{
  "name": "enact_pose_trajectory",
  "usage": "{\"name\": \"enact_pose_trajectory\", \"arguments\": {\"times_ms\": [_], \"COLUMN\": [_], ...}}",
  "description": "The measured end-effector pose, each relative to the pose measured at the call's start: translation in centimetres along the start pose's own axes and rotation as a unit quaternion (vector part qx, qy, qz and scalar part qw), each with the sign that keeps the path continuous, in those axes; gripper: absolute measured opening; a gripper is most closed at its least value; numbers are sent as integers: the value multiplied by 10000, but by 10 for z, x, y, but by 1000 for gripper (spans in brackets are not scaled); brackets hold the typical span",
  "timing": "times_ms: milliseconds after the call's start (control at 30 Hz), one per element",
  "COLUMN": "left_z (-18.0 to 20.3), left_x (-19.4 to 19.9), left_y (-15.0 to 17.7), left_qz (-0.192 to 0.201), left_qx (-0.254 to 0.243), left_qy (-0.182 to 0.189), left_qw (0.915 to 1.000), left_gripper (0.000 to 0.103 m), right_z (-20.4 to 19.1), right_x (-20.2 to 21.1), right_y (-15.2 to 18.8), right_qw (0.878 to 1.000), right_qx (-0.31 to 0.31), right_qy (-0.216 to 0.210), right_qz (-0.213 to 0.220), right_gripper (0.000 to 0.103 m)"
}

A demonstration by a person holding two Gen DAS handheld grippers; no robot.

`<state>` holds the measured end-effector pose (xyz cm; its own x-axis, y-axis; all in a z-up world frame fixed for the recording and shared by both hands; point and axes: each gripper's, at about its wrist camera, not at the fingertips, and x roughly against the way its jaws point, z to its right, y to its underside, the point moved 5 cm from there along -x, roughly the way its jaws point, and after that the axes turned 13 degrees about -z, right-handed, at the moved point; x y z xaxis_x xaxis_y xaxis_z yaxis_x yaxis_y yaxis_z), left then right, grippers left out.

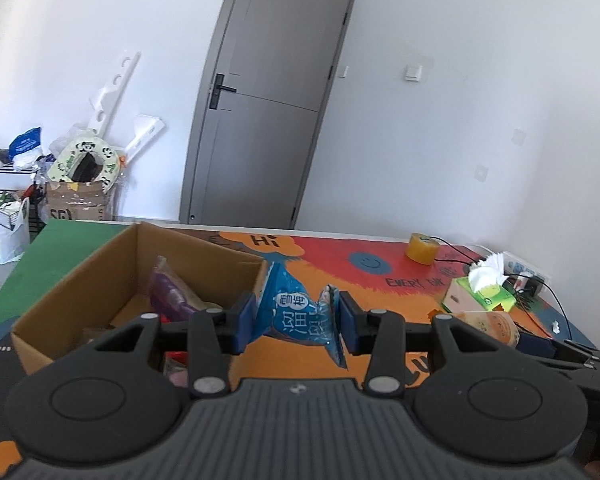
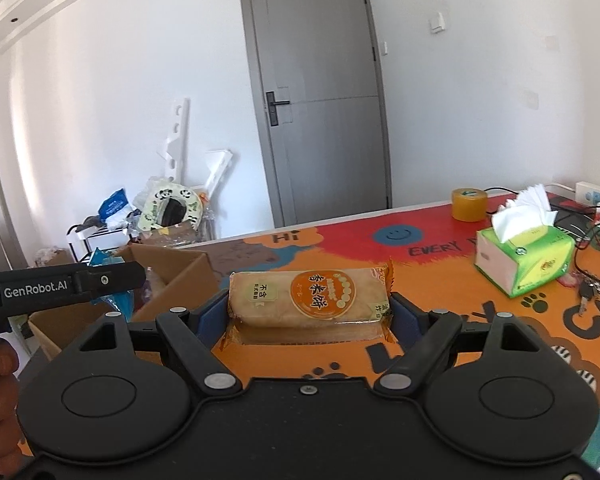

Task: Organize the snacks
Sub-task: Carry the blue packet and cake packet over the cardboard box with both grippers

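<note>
My left gripper (image 1: 296, 320) is shut on a blue snack packet (image 1: 296, 312) and holds it above the table, just right of an open cardboard box (image 1: 100, 276). The box holds a purple packet (image 1: 168, 296) and other snacks. My right gripper (image 2: 310, 312) is shut on a tan rice-cracker pack with an orange label (image 2: 308, 298), held above the table right of the box (image 2: 180, 272). That pack also shows in the left wrist view (image 1: 490, 324). The left gripper's body (image 2: 60, 288) shows at the left of the right wrist view.
A colourful mat (image 2: 380, 240) covers the table. A green tissue box (image 2: 524, 256), a yellow tape roll (image 2: 469, 204), cables and a power strip (image 2: 596, 196) lie at the right. Clutter and a grey door (image 2: 324, 120) stand beyond the table.
</note>
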<state>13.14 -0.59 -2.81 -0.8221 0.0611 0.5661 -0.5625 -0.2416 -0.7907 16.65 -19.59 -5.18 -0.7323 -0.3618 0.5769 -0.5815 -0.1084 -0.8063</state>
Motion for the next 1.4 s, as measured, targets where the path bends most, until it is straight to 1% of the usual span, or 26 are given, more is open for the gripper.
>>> {"name": "enact_pose_trajectory", "arguments": {"times_ms": [367,533,700,867,1000,1233,1333,1400], "left_z": [-44,-66,-82,-94,-102,-110,-113,-115], "left_x": [9,8,4,-5,-12,-33,-35,-35], "left_y": [-9,-13,-20,-25,-27,-28,-28,-28], "left_qz": [133,149,159,102,67,-139,-153,-217], "left_qx": [328,475,557,637,674,682,728,824], "left_qy": [-305,-462,-537,-605,-591,-594,-557,-549], "left_qw": [9989,9977,9969,9961,9960,9958,9957,9948], "left_gripper": [43,43,43,43,43,44,49,57], "right_z": [-34,-52,-67,-79,-86,-96,-98,-101], "right_x": [-18,-25,-35,-43,-52,-61,-65,-67], "right_y": [-13,-22,-28,-33,-36,-38,-39,-41], "right_qw": [9994,9986,9980,9975,9971,9966,9964,9962], "right_qx": [145,273,355,422,491,568,591,617], "right_qy": [-326,-442,-516,-567,-575,-589,-598,-602], "right_qz": [-36,-14,-27,-33,-80,-105,-133,-154], "right_gripper": [81,81,81,81,81,81,81,81]}}
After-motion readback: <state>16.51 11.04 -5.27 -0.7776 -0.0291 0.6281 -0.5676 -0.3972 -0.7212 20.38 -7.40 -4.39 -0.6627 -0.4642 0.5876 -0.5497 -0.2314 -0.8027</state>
